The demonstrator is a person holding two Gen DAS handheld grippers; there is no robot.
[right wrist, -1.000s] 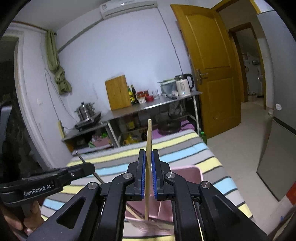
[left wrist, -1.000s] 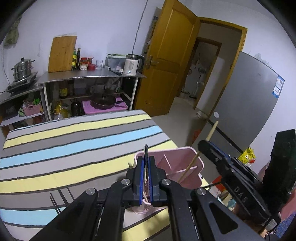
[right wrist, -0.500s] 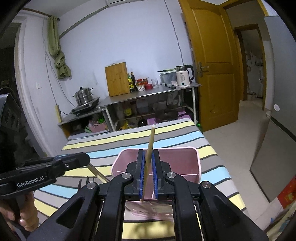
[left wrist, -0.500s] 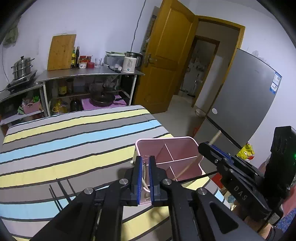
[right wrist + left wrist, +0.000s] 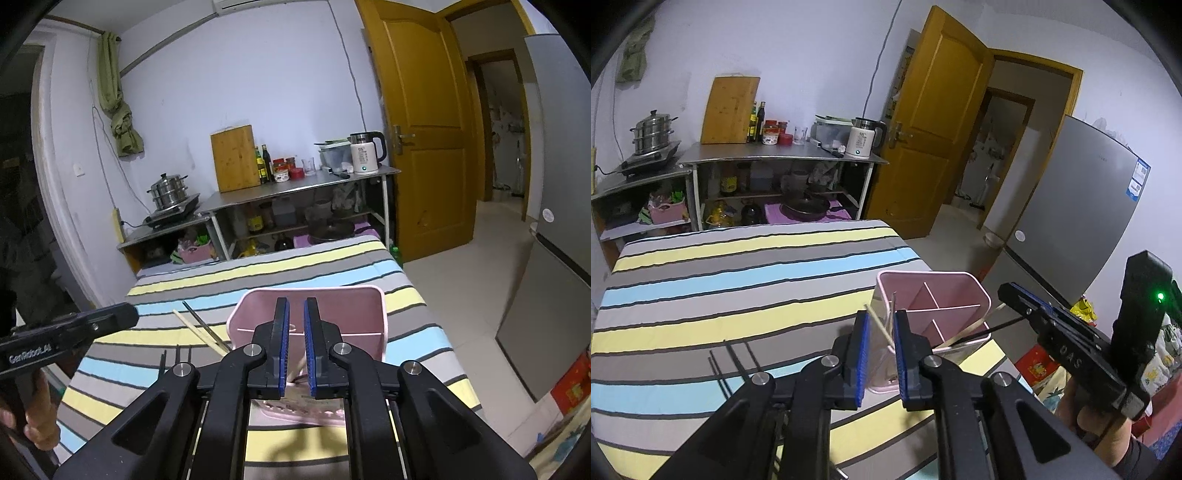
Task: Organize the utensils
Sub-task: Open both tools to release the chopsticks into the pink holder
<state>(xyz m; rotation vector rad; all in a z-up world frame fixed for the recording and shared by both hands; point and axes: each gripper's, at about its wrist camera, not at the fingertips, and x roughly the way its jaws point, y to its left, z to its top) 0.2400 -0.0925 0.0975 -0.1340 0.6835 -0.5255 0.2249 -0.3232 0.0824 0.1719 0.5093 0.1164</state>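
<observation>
A pink utensil holder [image 5: 934,314] [image 5: 310,306] with dividers stands near the right edge of the striped table [image 5: 738,280]. My left gripper [image 5: 881,326] is just in front of it, and its jaws are opening. A wooden chopstick [image 5: 881,326] leans in the holder between the jaws, and no pad presses on it. My right gripper [image 5: 295,332] is open over the holder with nothing in its gap. Another wooden chopstick [image 5: 979,321] and a black one [image 5: 997,326] lean out of the holder toward the right gripper [image 5: 1008,291]. The left gripper [image 5: 122,315] shows at the left edge of the right wrist view.
Several black chopsticks [image 5: 731,358] [image 5: 177,356] lie on the cloth left of the holder. A steel shelf [image 5: 783,157] with a kettle, a cutting board and a pot stands beyond the table. A grey fridge [image 5: 1082,221] and an open door [image 5: 934,122] are on the right.
Both grippers have let go: the right one's wooden chopstick and the left one's stick now lean in the holder. The left gripper has drawn back from the holder and its jaws have parted.
</observation>
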